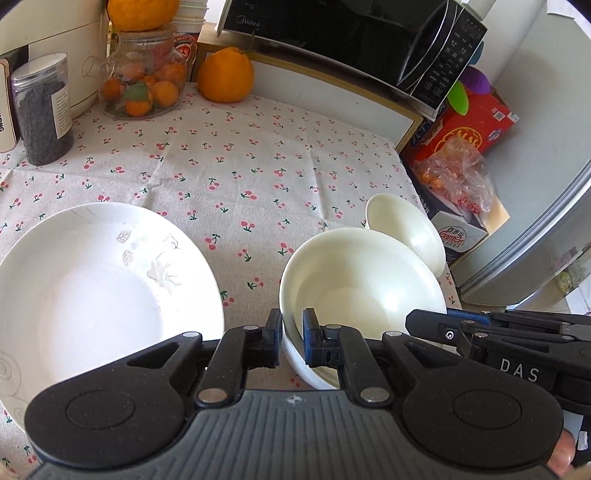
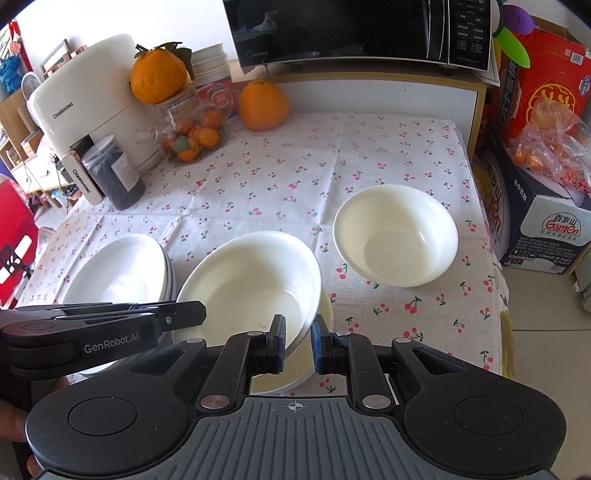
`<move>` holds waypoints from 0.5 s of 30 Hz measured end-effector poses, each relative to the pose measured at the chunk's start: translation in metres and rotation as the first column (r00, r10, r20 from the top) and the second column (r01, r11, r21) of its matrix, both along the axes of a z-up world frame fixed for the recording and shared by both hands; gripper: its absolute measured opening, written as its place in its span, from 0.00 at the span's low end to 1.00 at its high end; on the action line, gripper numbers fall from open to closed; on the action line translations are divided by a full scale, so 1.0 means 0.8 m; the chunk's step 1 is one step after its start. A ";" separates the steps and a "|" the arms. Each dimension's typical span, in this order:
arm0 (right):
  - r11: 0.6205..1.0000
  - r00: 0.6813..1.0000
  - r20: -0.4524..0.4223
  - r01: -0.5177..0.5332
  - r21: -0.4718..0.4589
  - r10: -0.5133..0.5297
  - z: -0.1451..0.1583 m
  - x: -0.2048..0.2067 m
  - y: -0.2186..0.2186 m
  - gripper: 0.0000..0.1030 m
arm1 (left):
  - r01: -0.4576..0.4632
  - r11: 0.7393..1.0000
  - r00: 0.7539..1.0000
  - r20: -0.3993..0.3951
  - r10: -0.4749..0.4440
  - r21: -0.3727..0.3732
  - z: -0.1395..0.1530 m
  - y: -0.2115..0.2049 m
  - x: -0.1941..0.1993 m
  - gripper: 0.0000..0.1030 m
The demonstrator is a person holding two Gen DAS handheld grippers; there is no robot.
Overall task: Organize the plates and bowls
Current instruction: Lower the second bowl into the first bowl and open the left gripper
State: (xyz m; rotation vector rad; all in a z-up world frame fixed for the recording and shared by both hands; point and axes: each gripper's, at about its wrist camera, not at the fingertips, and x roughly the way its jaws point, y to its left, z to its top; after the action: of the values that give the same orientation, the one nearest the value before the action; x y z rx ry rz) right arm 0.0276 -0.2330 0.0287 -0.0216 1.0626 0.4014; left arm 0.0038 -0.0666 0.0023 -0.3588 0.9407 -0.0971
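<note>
Both tools (image 1: 291,339) (image 2: 298,345) clamping bowl (image 2: 251,280) rim

You face a table under a white cloth printed with small red cherries (image 2: 332,155). Behind that cloth stands a black glass-fronted microwave oven (image 2: 354,29) on a low white cabinet with pale wooden edging (image 2: 388,92). Right of the cloth, pale floor tiles (image 2: 546,314) show. Left of it sits a white air fryer (image 2: 92,103). Daylight is bright and even.
</note>
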 end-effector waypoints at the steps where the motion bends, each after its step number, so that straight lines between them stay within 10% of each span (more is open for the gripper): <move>1: 1.000 1.000 -0.004 0.001 -0.001 -0.001 -0.001 0.000 0.000 0.16 | 0.001 1.000 1.000 -0.006 -0.001 -0.004 -0.001 0.000 0.001 0.09; 15: 0.995 0.996 -0.014 0.084 0.049 -0.084 0.004 0.011 -0.024 0.21 | -0.025 0.999 1.000 -0.008 0.025 -0.025 -0.001 0.008 0.005 0.19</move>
State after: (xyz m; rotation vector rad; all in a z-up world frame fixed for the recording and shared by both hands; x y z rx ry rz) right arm 0.0363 -0.2522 0.0321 0.0696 1.0614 0.3521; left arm 0.0077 -0.0602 0.0018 -0.3946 0.9427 -0.0849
